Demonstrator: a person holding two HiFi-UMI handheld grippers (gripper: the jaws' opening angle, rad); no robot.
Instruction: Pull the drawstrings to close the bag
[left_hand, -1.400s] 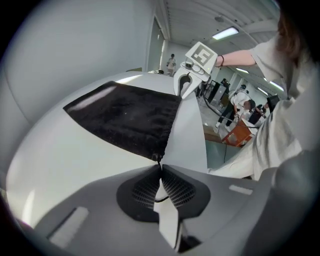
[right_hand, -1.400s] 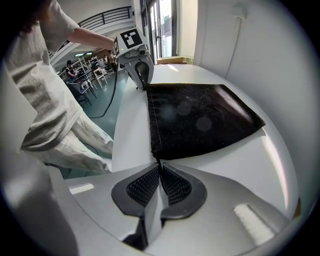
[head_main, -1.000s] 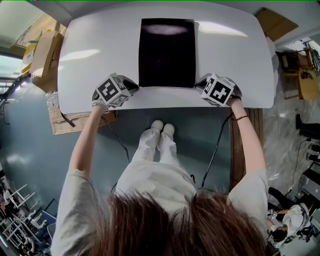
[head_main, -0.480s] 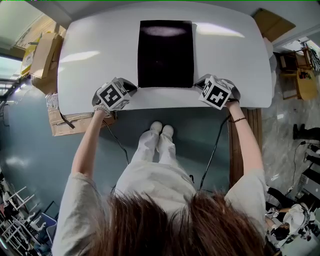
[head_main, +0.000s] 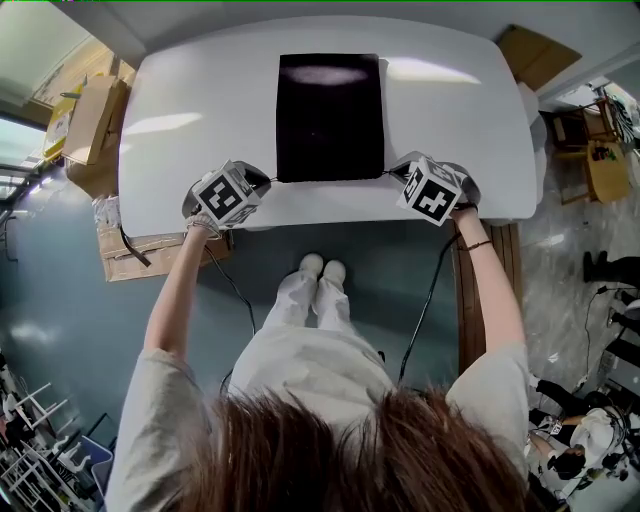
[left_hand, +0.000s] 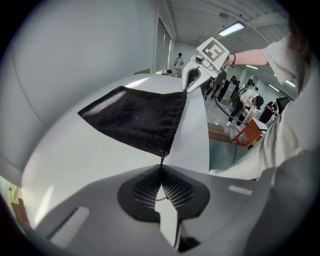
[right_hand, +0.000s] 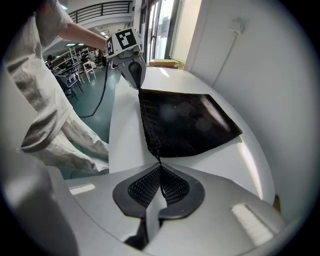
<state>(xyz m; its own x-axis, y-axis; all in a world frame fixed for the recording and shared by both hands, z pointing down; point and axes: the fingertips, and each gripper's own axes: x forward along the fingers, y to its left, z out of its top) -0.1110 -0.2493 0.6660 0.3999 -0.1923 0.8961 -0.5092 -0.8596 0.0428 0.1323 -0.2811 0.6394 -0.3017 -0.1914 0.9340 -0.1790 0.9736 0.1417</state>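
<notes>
A flat black drawstring bag (head_main: 330, 118) lies on the white table (head_main: 200, 110), its mouth toward the near edge. My left gripper (head_main: 262, 180) sits at the bag's near left corner and my right gripper (head_main: 395, 172) at its near right corner. In the left gripper view the jaws (left_hand: 161, 170) are shut on a thin drawstring (left_hand: 162, 159) that leaves the bag (left_hand: 137, 117) at its corner. In the right gripper view the jaws (right_hand: 160, 172) are likewise shut on the other drawstring (right_hand: 159, 160) of the bag (right_hand: 185, 122). Both strings look taut and short.
Cardboard boxes (head_main: 85, 110) stand off the table's left side, and another box (head_main: 140, 245) sits below its near left corner. A wooden piece (head_main: 490, 260) and cables (head_main: 430, 300) are at the right. The person's legs (head_main: 315, 300) stand at the near edge.
Both grippers stay at the bag's near corners, shut on the strings. The right gripper has lifted a little. The head view has shifted slightly; the bag looks much the same.
</notes>
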